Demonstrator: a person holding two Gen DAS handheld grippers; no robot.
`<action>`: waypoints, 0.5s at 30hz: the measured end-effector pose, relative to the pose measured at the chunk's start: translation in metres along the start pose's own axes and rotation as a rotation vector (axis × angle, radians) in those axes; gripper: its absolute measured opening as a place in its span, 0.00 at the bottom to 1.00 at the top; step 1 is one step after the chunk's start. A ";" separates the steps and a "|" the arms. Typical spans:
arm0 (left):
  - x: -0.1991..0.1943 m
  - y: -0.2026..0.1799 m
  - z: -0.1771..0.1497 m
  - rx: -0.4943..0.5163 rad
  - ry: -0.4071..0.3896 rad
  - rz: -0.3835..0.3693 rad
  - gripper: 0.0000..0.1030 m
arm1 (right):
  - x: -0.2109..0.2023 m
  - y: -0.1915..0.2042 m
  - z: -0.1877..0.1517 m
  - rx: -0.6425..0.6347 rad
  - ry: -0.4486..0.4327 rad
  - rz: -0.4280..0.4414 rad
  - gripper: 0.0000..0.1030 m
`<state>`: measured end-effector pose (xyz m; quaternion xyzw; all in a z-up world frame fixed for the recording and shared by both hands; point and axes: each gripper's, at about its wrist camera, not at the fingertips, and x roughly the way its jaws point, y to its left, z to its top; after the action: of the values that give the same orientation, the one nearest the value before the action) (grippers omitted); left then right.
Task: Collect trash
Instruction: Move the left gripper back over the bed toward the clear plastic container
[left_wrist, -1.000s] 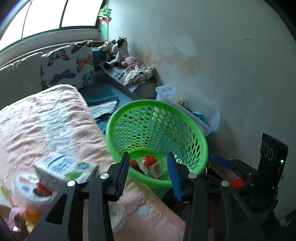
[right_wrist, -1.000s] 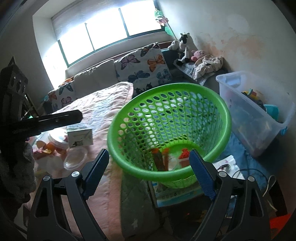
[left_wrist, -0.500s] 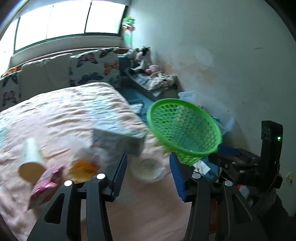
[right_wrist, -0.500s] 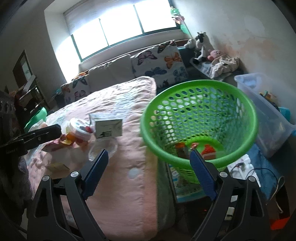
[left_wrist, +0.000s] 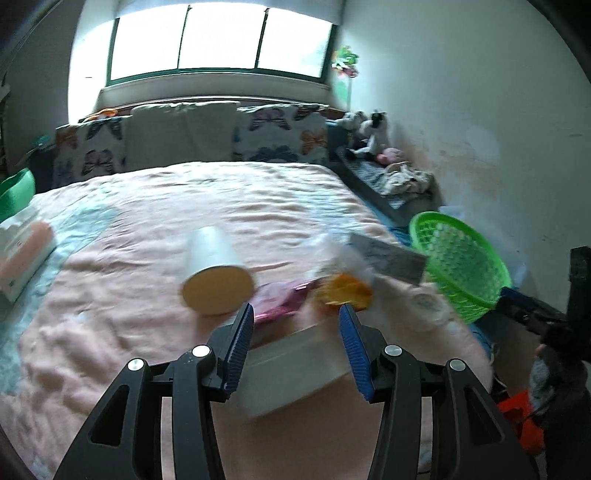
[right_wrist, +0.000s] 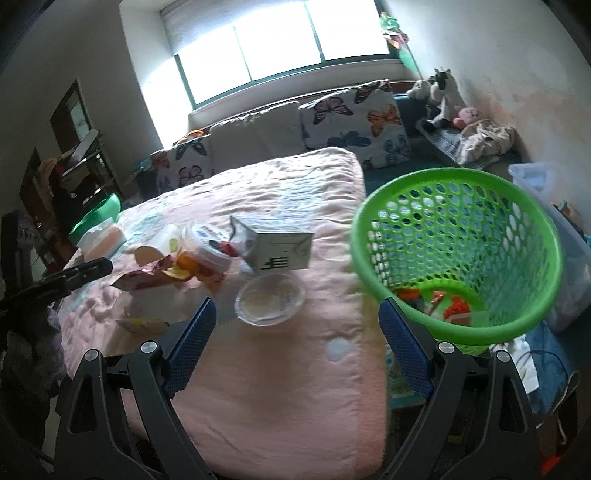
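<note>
Trash lies on the pink bed (left_wrist: 155, 229): a paper cup (left_wrist: 216, 271) on its side, a pink wrapper (left_wrist: 282, 299), an orange wrapper (left_wrist: 345, 291), a grey carton (right_wrist: 275, 247), a clear lid (right_wrist: 269, 301) and a flat white box (left_wrist: 291, 363). My left gripper (left_wrist: 295, 325) is open and empty, low over the white box. My right gripper (right_wrist: 295, 325) is open and empty near the bed's front edge, just before the clear lid. The green basket (right_wrist: 461, 236) stands right of the bed with several wrappers inside; it also shows in the left wrist view (left_wrist: 461, 266).
Butterfly pillows (right_wrist: 354, 118) line the bed's head under the window. A clear storage bin (right_wrist: 569, 258) stands behind the basket by the wall. Stuffed toys (right_wrist: 439, 92) sit on a side shelf. A tissue pack (left_wrist: 22, 254) lies at the bed's left.
My left gripper has swung left from above the basket to over the trash on the bed. My right gripper has also turned left, so the basket sits further right in its view.
</note>
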<state>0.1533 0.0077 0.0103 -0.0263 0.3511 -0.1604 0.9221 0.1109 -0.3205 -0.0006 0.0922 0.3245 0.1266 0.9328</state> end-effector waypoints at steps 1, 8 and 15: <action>0.000 0.007 -0.002 -0.003 0.006 0.012 0.45 | 0.002 0.004 0.000 -0.005 0.002 0.005 0.86; 0.000 0.023 -0.015 0.000 0.031 0.001 0.45 | 0.008 0.015 0.000 -0.024 0.020 0.020 0.86; -0.004 0.003 -0.024 0.094 0.046 -0.144 0.45 | 0.013 0.013 -0.002 -0.014 0.036 0.016 0.86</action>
<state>0.1352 0.0135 -0.0056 -0.0046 0.3617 -0.2431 0.9001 0.1173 -0.3045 -0.0059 0.0862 0.3395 0.1380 0.9264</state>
